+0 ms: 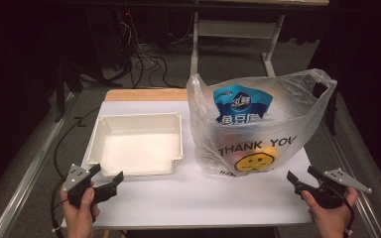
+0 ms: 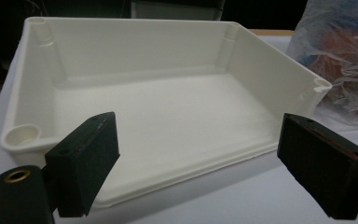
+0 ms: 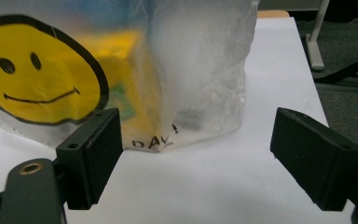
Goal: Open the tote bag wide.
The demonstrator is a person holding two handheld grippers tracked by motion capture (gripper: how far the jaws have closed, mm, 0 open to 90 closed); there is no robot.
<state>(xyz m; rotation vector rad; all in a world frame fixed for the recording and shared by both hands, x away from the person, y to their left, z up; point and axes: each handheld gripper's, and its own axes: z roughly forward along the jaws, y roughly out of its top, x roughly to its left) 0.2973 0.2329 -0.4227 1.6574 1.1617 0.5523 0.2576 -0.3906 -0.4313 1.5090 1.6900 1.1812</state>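
Observation:
A cream plastic tray (image 1: 138, 119) lies empty on the white table, left of centre; in the left gripper view the tray (image 2: 168, 93) sits just beyond the jaws. To its right stands a clear plastic bag (image 1: 258, 124) printed with "THANK YOU" and a yellow smiley, holding a blue packet (image 1: 242, 105) and something yellow. My left gripper (image 1: 108, 177) hovers open near the tray's front left corner, nothing between its jaws. My right gripper (image 1: 300, 176) is open at the bag's lower right, and the bag (image 3: 135, 70) fills the space ahead of its jaws.
The white table surface (image 1: 198, 196) runs bare along the front between both hands. A wooden strip (image 1: 146, 94) edges the table's far side. Cables (image 1: 144, 62) and a metal frame (image 1: 273, 49) lie on the floor beyond.

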